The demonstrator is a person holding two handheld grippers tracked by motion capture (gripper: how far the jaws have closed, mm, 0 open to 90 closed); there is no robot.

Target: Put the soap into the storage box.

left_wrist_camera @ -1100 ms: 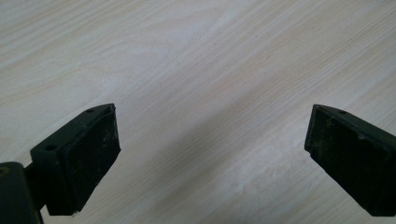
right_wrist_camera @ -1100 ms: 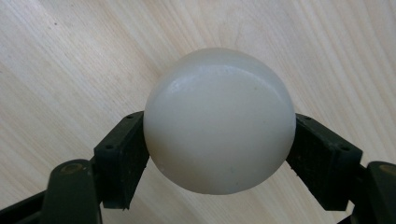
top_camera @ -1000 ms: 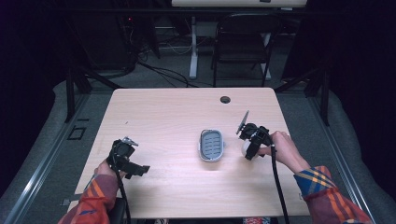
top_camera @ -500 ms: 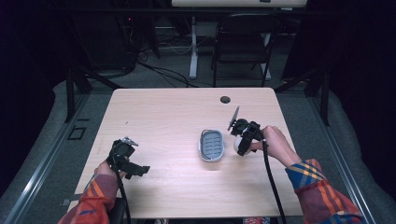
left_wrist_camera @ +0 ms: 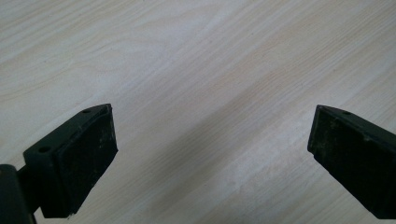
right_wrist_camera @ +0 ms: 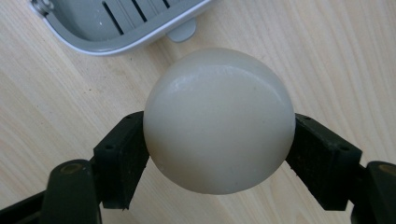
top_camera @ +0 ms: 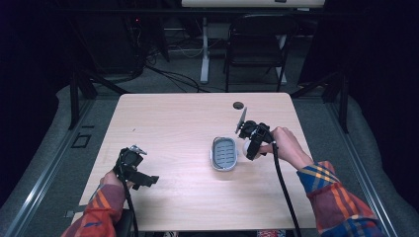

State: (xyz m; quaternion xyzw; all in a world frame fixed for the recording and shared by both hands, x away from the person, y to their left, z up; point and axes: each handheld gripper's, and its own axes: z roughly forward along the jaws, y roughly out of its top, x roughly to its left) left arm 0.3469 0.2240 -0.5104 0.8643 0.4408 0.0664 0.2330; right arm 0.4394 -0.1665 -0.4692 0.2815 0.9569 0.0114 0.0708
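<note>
I have the right gripper [right_wrist_camera: 219,154] clamped on a white soap bar [right_wrist_camera: 218,120]; grey soap dish [right_wrist_camera: 116,23] lies upper left, just beside; left gripper [left_wrist_camera: 210,154] wide, idle.

No text, label, brand, number or sign can be read in any of the views.
</note>
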